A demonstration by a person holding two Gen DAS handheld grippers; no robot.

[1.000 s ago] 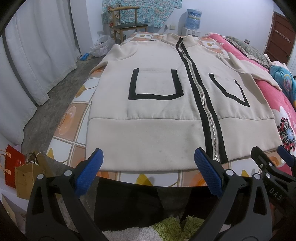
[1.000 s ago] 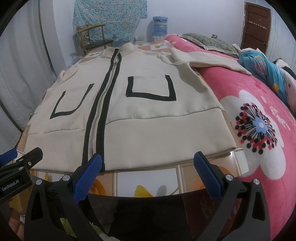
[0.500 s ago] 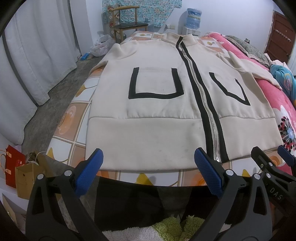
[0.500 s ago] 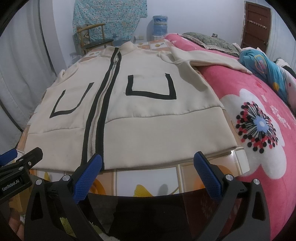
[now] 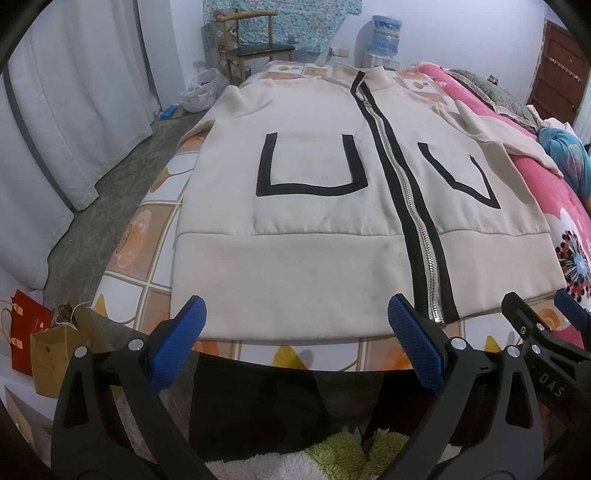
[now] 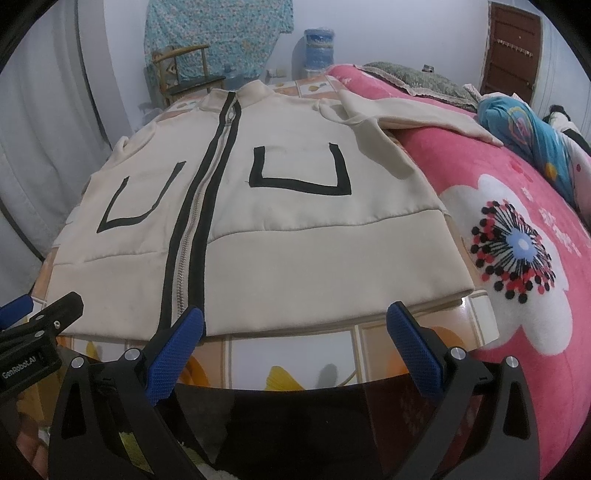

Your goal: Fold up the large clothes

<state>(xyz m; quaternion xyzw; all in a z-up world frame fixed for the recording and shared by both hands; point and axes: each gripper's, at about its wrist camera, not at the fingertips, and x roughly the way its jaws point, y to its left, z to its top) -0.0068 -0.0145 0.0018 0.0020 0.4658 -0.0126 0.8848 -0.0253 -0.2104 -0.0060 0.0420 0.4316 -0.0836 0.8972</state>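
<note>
A large cream zip-up jacket (image 5: 314, 229) with black zipper trim and two black U-shaped pocket outlines lies flat, front up, on the bed; it also shows in the right wrist view (image 6: 295, 229). Its hem faces me. One sleeve (image 6: 417, 118) stretches right over the pink blanket. My left gripper (image 5: 295, 343) is open and empty, just short of the hem's left half. My right gripper (image 6: 295, 339) is open and empty, just short of the hem right of the zipper. Each gripper shows at the edge of the other's view.
The bed has an orange tiled sheet (image 5: 147, 236) and a pink flower blanket (image 6: 517, 251). A blue bundle (image 6: 532, 136) lies far right. A chair (image 5: 255, 48) and water bottle (image 5: 386, 33) stand behind. Paper bags (image 5: 37, 339) sit on the floor left.
Both grippers have crept slightly forward toward the hem. The jacket has not moved and both stay open.
</note>
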